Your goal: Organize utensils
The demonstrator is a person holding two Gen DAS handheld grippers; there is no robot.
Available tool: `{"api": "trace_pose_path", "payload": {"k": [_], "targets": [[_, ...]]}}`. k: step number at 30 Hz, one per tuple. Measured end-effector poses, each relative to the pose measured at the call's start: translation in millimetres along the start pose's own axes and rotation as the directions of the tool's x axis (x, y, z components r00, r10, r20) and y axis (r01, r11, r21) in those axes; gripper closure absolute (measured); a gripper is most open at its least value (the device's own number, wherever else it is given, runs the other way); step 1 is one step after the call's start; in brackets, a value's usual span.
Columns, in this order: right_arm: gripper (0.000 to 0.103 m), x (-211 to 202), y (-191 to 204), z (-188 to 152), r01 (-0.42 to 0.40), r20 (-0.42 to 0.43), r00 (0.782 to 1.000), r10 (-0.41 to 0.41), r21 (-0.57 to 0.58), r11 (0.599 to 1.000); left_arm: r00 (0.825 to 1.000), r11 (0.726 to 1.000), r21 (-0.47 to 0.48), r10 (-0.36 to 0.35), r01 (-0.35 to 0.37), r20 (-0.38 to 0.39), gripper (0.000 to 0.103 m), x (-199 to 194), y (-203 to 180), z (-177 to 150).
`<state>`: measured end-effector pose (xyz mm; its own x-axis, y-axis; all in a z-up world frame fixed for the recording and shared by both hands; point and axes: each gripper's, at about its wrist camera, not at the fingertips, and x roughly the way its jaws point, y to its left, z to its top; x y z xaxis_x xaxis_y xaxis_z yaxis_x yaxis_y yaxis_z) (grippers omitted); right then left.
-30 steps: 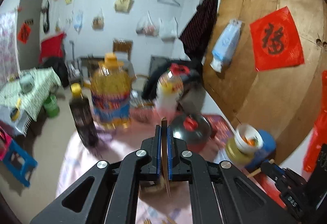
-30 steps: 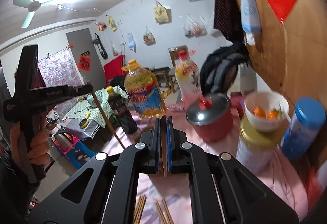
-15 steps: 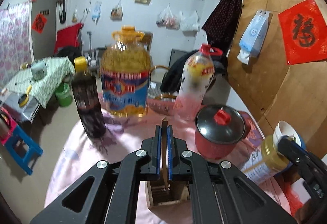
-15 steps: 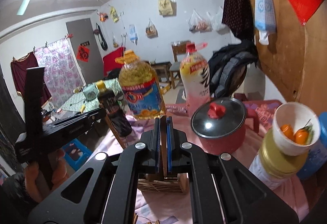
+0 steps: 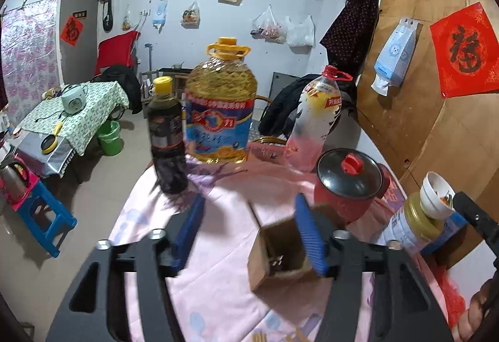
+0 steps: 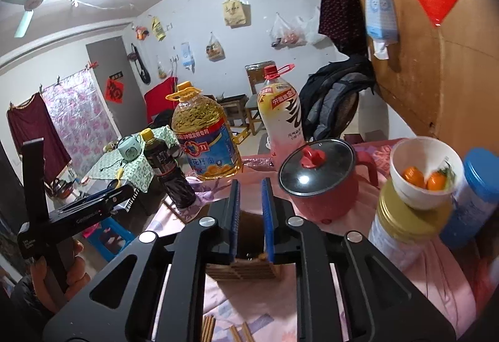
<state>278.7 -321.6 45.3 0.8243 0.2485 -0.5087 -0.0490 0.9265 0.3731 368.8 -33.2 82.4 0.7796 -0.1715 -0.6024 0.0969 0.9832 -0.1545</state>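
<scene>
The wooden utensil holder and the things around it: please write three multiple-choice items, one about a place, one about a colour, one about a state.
1. Where is the wooden utensil holder in the right wrist view?
A. directly below the right tool
B. behind the cooking oil jug
C. on the floor

2. What colour is the knob on the lid of the red pot?
A. blue
B. red
C. yellow

3. How does the left tool stand?
A. shut on a chopstick
B. shut on nothing
C. open wide, holding nothing

Answers:
1 A: the holder's opening shows between the tool's blue pads.
2 B: the knob is red against the dark glass lid.
3 C: the blue pads stand far apart, with only the pink tablecloth between them.
</scene>
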Motion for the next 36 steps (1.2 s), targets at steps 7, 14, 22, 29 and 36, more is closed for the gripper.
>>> {"api": "trace_pose_path", "payload": {"k": [7,14,22,29,36], "targets": [[0.068,-39,9,-31,0.006,0.005,1.0,-0.006,0.054,0.999,0.998,0.999,-0.004,0.05,-0.051,-0.027,0.019,-43,26,-37],[0.062,-71,12,-79,0.022,-0.004,1.0,-0.022,0.116,0.993,0.99,0.995,0.034,0.101,-0.098,-0.103,0.015,-68,45,-92],[0.062,-86,-3,-146,0.09,-0.135,0.989,-0.067,0.171,0.981,0.953,0.988,0.129,0.12,-0.087,-0.279,0.015,-60,44,-199],[0.062,-79,-19,-178,0.046,-0.291,0.957,-0.013,0.107,0.993,0.91,0.98,0.15,0.176,-0.127,-0.376,0.015,-78,34,-292],[0.06,-84,-38,-205,0.032,-0.375,0.927,0.004,0.091,0.995,0.886,0.979,0.15,0.188,-0.136,-0.424,0.015,-80,9,-337]]}}
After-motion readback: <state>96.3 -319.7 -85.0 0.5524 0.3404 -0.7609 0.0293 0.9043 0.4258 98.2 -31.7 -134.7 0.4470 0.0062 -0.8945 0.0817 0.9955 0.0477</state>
